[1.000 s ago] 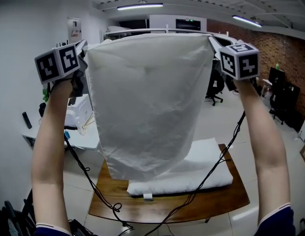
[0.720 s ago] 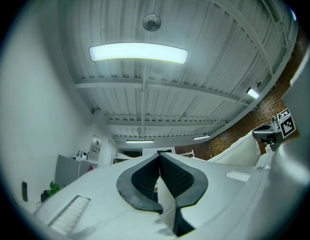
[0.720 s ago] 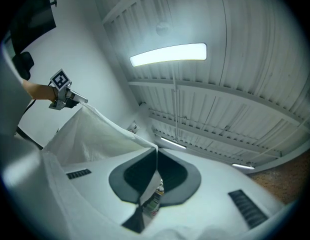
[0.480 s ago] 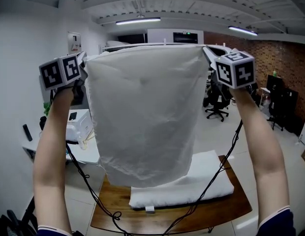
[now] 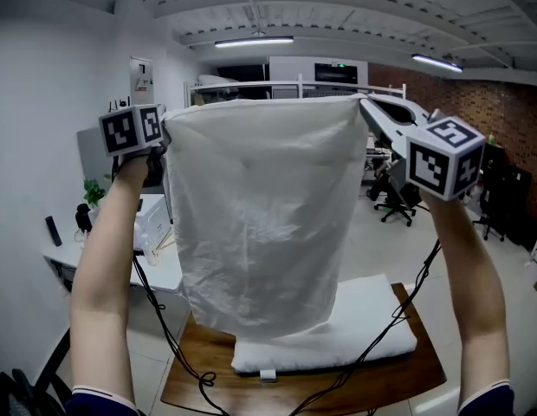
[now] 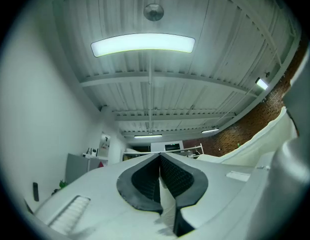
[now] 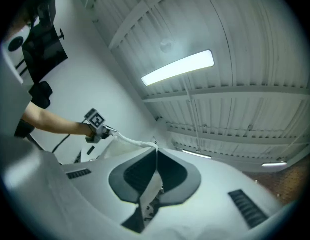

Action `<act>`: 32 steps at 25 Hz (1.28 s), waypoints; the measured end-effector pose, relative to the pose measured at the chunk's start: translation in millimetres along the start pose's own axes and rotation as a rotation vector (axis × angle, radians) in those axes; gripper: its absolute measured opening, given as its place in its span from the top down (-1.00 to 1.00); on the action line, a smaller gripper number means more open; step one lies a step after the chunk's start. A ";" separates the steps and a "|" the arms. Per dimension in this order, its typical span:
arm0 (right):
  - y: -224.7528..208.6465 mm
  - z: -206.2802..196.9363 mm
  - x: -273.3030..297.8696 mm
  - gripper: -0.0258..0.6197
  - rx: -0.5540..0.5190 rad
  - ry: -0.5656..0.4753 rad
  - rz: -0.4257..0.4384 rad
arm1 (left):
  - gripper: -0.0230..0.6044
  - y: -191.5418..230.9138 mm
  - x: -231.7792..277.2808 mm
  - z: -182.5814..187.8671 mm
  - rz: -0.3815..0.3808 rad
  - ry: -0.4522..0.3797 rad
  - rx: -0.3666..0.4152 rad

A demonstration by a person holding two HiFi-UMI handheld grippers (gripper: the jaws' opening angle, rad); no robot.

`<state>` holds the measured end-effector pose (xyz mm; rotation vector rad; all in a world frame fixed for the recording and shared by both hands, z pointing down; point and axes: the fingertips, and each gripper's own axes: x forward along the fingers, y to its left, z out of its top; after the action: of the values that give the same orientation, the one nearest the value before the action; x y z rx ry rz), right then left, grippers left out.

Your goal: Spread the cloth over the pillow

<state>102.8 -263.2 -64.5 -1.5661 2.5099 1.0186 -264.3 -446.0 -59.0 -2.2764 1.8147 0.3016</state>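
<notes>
The left hand-held gripper point(image 5: 163, 128) and the right hand-held gripper point(image 5: 368, 104) are each clamped tight on a top corner of the cloth point(image 5: 260, 224). The cloth hangs up high between them. It hides the back and left of the pillow point(image 5: 368, 323), which lies below on the counter point(image 5: 407, 373).

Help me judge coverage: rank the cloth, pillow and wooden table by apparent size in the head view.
1. cloth, largest, though nearest the camera.
2. wooden table, partly covered.
3. pillow, lying within the table's outline.
</notes>
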 end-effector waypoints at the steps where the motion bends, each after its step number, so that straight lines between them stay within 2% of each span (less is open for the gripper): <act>1: 10.7 4.3 -3.5 0.90 0.008 -0.013 0.025 | 0.91 1.0 5.0 -6.1 0.005 0.006 -0.004; 6: 64.8 23.0 -15.8 0.90 0.037 -0.047 0.162 | 0.91 4.3 30.9 -34.6 0.029 0.055 -0.022; 9: 96.4 33.6 -19.7 0.90 0.062 -0.053 0.239 | 0.91 -1.3 47.7 -48.4 0.030 0.083 -0.004; 14: 144.4 45.1 -19.8 0.90 0.089 -0.031 0.316 | 0.91 -17.5 72.9 -67.5 0.017 0.118 0.005; 18: 180.3 45.7 -14.4 0.90 0.086 0.013 0.333 | 0.91 -21.9 84.3 -85.9 0.020 0.149 -0.007; 22: 207.5 45.1 -14.4 0.90 0.087 0.062 0.303 | 0.91 -25.5 90.4 -95.7 0.015 0.160 -0.025; 28: 232.3 44.2 -14.8 0.90 0.143 0.103 0.306 | 0.91 -23.2 93.9 -109.9 0.011 0.174 -0.056; 32: 234.2 49.9 -18.7 0.90 0.148 0.093 0.316 | 0.91 -18.3 87.7 -101.5 0.023 0.168 -0.058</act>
<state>-92.6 -154.7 23.3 -1.2328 2.8857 0.7730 -224.6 -553.4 13.2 -2.3863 1.9374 0.1739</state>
